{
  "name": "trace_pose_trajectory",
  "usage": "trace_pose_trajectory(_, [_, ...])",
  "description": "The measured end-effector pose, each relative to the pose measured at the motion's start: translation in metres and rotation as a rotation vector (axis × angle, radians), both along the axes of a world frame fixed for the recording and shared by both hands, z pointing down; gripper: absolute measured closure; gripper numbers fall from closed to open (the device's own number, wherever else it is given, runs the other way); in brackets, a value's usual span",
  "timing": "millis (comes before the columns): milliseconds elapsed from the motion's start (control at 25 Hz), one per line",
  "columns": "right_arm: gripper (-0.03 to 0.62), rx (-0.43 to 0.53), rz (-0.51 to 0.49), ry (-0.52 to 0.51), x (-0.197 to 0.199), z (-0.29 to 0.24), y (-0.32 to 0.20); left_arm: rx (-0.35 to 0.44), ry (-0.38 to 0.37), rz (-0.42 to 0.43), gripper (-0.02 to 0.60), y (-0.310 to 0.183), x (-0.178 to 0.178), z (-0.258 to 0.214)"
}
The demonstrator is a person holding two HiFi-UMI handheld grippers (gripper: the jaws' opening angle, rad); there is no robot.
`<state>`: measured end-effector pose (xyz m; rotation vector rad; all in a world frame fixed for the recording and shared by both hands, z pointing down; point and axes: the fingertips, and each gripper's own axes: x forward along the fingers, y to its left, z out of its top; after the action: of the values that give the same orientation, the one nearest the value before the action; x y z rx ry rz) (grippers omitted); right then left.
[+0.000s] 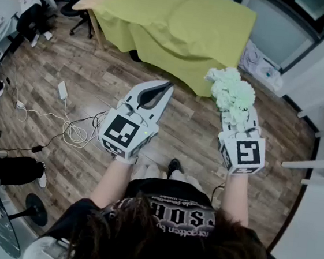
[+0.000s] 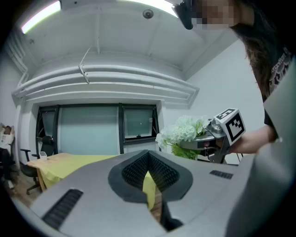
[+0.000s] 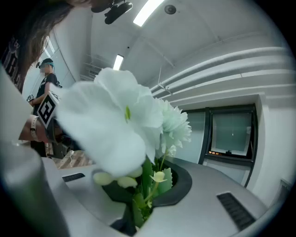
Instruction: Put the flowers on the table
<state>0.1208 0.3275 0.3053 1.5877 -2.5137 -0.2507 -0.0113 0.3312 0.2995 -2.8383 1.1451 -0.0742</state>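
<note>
A bunch of pale green and white flowers (image 1: 231, 92) sticks up out of my right gripper (image 1: 234, 114), which is shut on the green stems (image 3: 144, 194). The blooms (image 3: 120, 125) fill most of the right gripper view. My left gripper (image 1: 165, 89) is held to the left at about the same height, shut with nothing in it. From the left gripper view the flowers (image 2: 182, 132) show to the right. The table (image 1: 180, 18) under a yellow-green cloth stands ahead of both grippers, across a stretch of wood floor, and its cloth (image 2: 69, 162) also appears in the left gripper view.
White cables (image 1: 69, 128) and a power adapter (image 1: 62, 90) lie on the floor at the left. Office chairs (image 1: 77, 3) stand by the table's left end. White bags (image 1: 263, 65) sit right of the table. White furniture (image 1: 321, 164) is at the right edge. Another person's legs (image 1: 6, 169) are at the left.
</note>
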Motion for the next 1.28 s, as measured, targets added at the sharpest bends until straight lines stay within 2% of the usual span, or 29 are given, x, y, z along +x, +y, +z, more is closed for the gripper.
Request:
trace_pose_trajectory(360, [0.536,-0.004,-0.008,0.016,0.005,0.004,-0.006,-0.004,0.01,0.006,0.584,-0.005,0.012,0.002])
trace_pose_trajectory(520, [0.534,-0.024,-0.038,-0.018,0.009,0.01,-0.015,0.0,0.013,0.013,0.584,-0.013,0.022,0.0])
trace_pose_trajectory(760, [0.534,-0.042,-0.053,-0.01,0.016,0.016,-0.033,-0.018,-0.001,0.021,0.584,-0.028,0.032,0.007])
trace_pose_trajectory(1280, [0.533,-0.046,-0.114,-0.023,0.043,0.022,-0.083,-0.009,0.006,-0.036,0.584,-0.072,0.048,0.006])
